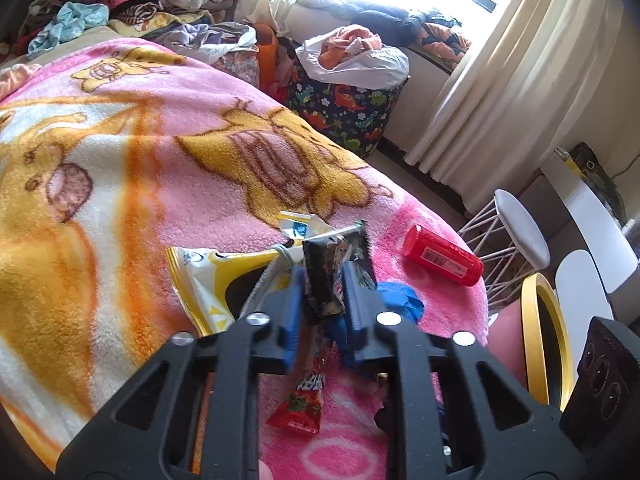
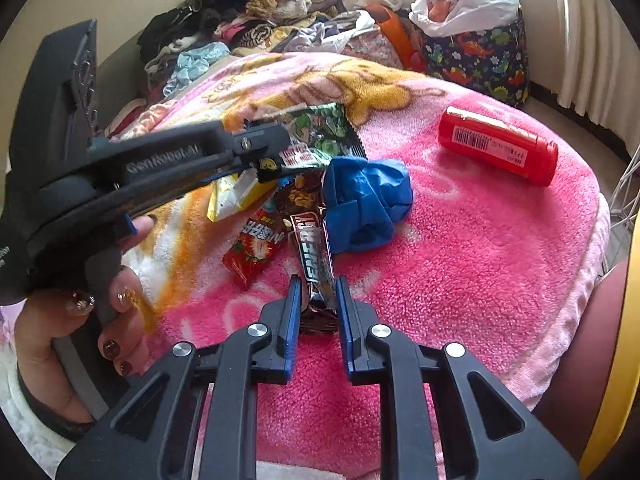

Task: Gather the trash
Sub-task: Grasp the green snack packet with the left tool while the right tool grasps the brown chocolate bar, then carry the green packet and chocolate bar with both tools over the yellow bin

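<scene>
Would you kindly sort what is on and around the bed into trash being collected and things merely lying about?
Trash:
- green wrapper, in left gripper
- brown wrapper, in right gripper
- red wrapper
- yellow bag
- blue glove
- red canister

Lying about:
- pink blanket
- dinosaur basket
- clothes pile
- stool

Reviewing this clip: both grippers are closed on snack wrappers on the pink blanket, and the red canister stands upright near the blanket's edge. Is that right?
Not quite. In the right wrist view the red canister lies on its side on the pink blanket, not upright. The left gripper and right gripper are each closed on a wrapper.
</scene>
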{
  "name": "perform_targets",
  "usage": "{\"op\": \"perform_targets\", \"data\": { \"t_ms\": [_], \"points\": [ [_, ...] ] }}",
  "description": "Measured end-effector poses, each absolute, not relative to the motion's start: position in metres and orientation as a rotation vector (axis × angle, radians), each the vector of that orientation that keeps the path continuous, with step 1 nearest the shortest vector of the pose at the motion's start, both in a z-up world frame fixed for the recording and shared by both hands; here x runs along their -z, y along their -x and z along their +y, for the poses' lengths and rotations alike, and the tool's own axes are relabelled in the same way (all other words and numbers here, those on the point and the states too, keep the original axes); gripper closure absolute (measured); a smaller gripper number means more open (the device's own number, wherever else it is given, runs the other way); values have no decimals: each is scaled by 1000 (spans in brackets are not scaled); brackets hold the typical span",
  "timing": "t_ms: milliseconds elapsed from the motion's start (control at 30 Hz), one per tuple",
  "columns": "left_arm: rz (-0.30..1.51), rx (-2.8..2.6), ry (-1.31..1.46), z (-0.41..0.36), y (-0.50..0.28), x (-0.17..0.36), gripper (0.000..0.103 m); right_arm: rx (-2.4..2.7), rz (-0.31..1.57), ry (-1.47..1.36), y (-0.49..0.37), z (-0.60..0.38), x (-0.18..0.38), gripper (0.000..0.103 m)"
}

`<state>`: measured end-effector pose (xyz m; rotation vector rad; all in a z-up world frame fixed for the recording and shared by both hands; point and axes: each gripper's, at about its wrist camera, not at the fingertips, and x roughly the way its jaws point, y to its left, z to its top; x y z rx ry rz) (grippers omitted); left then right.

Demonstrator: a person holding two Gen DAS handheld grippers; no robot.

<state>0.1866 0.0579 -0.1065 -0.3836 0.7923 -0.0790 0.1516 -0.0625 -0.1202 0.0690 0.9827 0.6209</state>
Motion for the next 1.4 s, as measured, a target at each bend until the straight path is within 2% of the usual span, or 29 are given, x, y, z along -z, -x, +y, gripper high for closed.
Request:
{"op": "perform_targets", "data": {
  "t_ms": [1400],
  "points": [
    [619,158,330,33,-128,32,96,-544,752,-101,-89,-125,51,87]
  ]
}}
